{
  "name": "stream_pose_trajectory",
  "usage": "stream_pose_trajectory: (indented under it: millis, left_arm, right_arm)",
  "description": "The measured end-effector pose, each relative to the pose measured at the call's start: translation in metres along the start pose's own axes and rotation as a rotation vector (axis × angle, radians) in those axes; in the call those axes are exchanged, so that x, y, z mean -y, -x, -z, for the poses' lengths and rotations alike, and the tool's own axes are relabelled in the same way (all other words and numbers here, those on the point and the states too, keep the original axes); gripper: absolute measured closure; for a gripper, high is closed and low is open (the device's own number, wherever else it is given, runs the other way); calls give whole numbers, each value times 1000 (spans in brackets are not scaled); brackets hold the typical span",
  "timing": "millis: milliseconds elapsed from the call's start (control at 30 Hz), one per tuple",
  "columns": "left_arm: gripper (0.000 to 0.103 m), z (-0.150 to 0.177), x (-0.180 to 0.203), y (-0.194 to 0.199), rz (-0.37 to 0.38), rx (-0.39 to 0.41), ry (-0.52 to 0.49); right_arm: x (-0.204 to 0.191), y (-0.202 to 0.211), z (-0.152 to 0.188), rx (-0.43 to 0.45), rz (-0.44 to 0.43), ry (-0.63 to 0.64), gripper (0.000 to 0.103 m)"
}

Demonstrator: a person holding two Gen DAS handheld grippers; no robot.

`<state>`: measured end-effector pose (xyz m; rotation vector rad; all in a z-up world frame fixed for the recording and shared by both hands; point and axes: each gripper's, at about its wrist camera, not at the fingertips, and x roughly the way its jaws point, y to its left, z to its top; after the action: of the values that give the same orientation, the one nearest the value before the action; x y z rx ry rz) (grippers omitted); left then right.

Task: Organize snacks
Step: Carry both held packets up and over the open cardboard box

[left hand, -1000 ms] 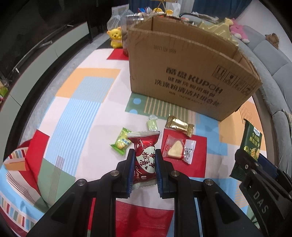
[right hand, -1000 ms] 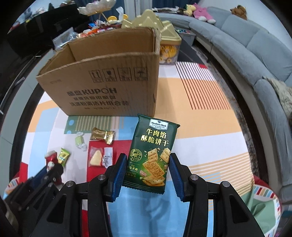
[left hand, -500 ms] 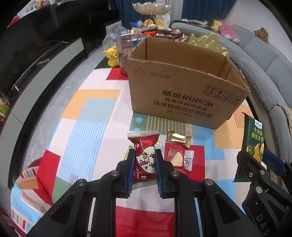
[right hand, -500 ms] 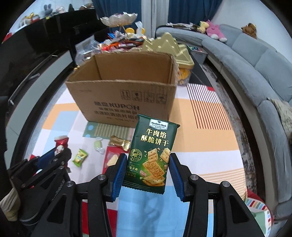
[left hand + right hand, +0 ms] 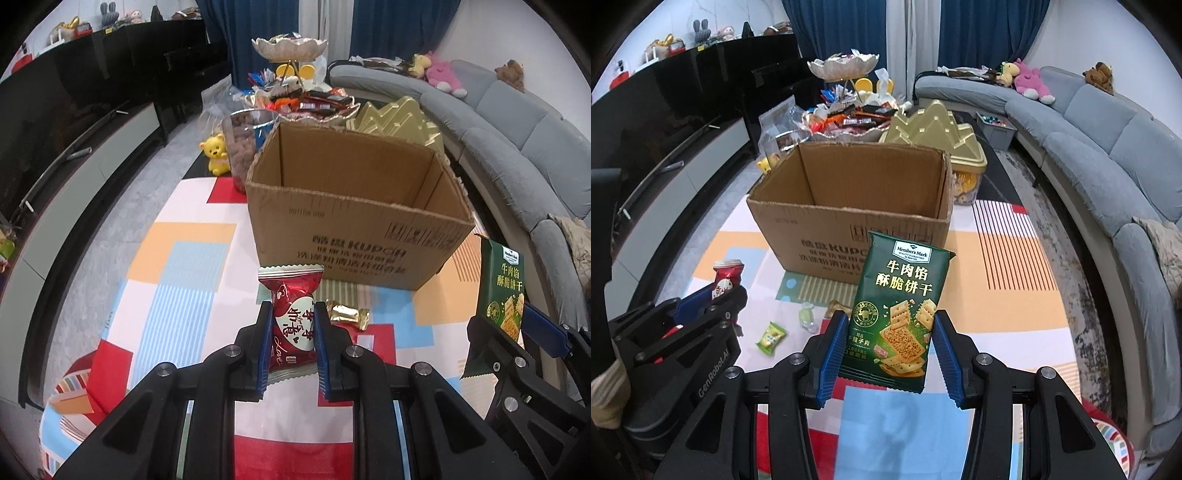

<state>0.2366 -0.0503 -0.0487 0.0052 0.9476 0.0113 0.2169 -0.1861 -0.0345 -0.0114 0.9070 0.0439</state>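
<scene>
Right wrist: right fingers (image 5: 891,345) clamp "Member's Mark" packet (image 5: 899,314); left fingers (image 5: 292,341) grip red "Love" candy (image 5: 292,317).

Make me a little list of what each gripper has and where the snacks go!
left gripper: shut on red candy packet
right gripper: shut on green cracker packet
cardboard box: open on top, beyond both packets
loose on mat: gold candy, small green candy
behind box: gold tin

Grey sofa (image 5: 1100,147), yellow bear figurine (image 5: 216,157)
</scene>
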Motion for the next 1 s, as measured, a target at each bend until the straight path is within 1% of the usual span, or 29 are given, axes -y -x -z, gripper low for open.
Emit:
stream_pose_trajectory:
  millis: [433, 1000]
  left_arm:
    - [81, -33, -3, 10, 17, 52, -9]
    - [81, -78, 0, 5, 27, 93, -29]
  right_arm:
    - [2, 12, -24, 68, -4, 20, 55]
    - [2, 10, -61, 111, -7, 33, 55]
